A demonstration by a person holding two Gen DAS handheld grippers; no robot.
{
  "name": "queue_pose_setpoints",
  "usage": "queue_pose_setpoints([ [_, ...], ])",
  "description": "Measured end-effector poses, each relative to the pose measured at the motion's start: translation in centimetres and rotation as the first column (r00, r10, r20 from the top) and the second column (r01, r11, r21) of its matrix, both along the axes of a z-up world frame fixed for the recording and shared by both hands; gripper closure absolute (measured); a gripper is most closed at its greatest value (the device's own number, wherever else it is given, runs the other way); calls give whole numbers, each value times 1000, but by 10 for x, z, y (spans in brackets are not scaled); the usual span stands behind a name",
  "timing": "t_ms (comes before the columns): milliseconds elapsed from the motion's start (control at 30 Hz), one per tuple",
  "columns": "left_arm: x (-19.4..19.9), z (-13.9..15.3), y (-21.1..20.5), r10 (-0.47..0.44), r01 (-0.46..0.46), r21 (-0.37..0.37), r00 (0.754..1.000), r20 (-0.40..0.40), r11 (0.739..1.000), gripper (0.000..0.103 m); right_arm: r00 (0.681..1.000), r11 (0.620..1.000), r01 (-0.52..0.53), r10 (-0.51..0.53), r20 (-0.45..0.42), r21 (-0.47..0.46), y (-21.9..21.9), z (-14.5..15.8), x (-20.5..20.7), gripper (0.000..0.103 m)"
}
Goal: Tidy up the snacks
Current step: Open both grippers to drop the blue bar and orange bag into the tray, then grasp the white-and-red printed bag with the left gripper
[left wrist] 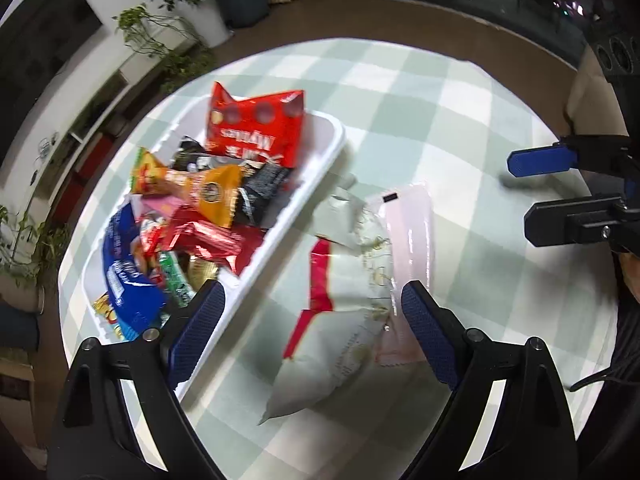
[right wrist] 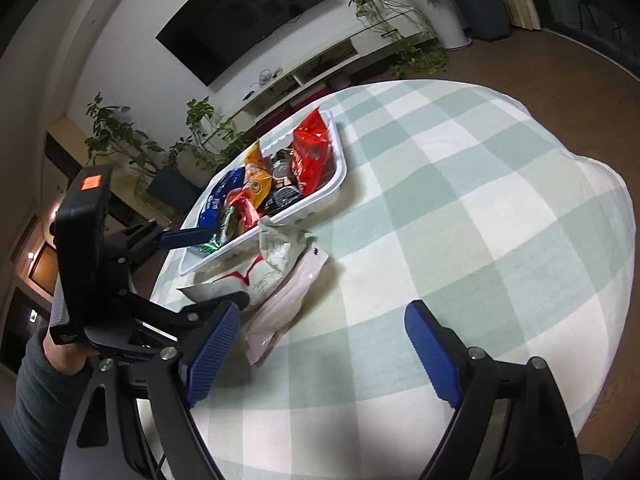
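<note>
Two packets lie loose on my checked desk (left wrist: pixel 460 92): a white packet (left wrist: pixel 340 320) with red trim, and a pale pink packet (left wrist: pixel 412 240) partly under it, I think, at its 3 o'clock. At their 9 o'clock, touching the white one, sits the white tray (left wrist: pixel 316 184) heaped with snacks. My left claw (left wrist: pixel 312 332) is spread over them, pinching nothing; my right claw (right wrist: pixel 320 352) is spread too, empty.

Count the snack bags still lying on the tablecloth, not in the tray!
2, touching beside the white tray: a whitish bag with red trim and a pale pink packet partly under it. More could hide underneath.
</note>
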State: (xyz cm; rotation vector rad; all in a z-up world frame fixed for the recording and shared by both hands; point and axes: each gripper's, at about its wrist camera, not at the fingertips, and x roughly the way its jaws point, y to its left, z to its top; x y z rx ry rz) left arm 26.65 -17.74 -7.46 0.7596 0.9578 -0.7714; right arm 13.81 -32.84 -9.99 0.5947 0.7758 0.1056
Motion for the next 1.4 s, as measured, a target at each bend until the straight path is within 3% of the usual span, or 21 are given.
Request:
queue_pose_setpoints([
  [100, 5, -9, -5, 16, -16, 21, 999, -44, 1000, 28, 1000, 1000, -8, 8, -2, 10, 1, -4, 2, 16],
  [233, 16, -18, -5, 51, -50, 16, 994, -94, 999, 37, 1000, 1000, -10, 10, 5, 21, 0, -7, -2, 18],
  [467, 30, -32, -7, 95, -91, 32, 983, -157, 995, 39, 1000, 1000, -21, 21, -7, 23, 0, -13, -3, 21],
  [567, 34, -36, -3, 118, -121, -3, 975, -190, 993, 43, 1000, 1000, -25, 25, -11, 18, 1, -14, -3, 22],
  [833, 25, -34, 7, 151, -158, -33, 977, -150, 987, 59, 999, 999, -32, 32, -39, 5, 6, -21, 0, 23],
  [1000, 13, -34, 21, 194, -208, -80, 968, -156, 975, 61, 998, 999, -36, 35, -45, -28, 10, -22, 1, 23],
  [1167, -9, -24, 57, 279, -309, -162, 942, -185, 937, 61, 997, 997, -54, 51, -62, -46, 18, -21, 5, 23],
  [1400, -52, -12, 128, 454, -514, -309, 856, -247, 800, 61, 989, 990, -121, 113, -95, -79, 49, -19, 28, 23],
])
